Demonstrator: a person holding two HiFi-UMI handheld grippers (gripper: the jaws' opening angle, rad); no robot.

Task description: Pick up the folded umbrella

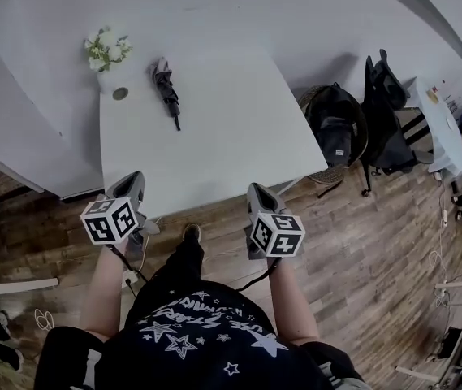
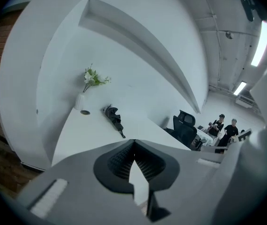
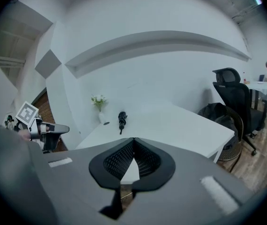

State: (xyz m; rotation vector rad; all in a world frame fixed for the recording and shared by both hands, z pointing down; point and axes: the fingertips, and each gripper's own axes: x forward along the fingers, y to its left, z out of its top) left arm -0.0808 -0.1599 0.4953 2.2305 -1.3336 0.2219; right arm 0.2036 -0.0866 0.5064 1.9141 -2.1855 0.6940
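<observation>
A folded black umbrella (image 1: 166, 89) lies on the far part of the white table (image 1: 214, 145), its handle end toward me. It also shows in the left gripper view (image 2: 114, 118) and in the right gripper view (image 3: 122, 118). Both grippers hover at the table's near edge, well short of the umbrella. My left gripper (image 1: 131, 187) is at the near left corner, and its jaws (image 2: 133, 142) are shut with nothing between them. My right gripper (image 1: 259, 192) is at the near right side, its jaws (image 3: 133, 139) also shut and holding nothing.
A white vase of flowers (image 1: 107, 55) and a small round disc (image 1: 120, 93) stand just left of the umbrella. A black office chair (image 1: 385, 112), a dark bag in a basket (image 1: 336, 124) and a second white table (image 1: 442, 128) are to the right. Two people (image 2: 227, 130) stand far off.
</observation>
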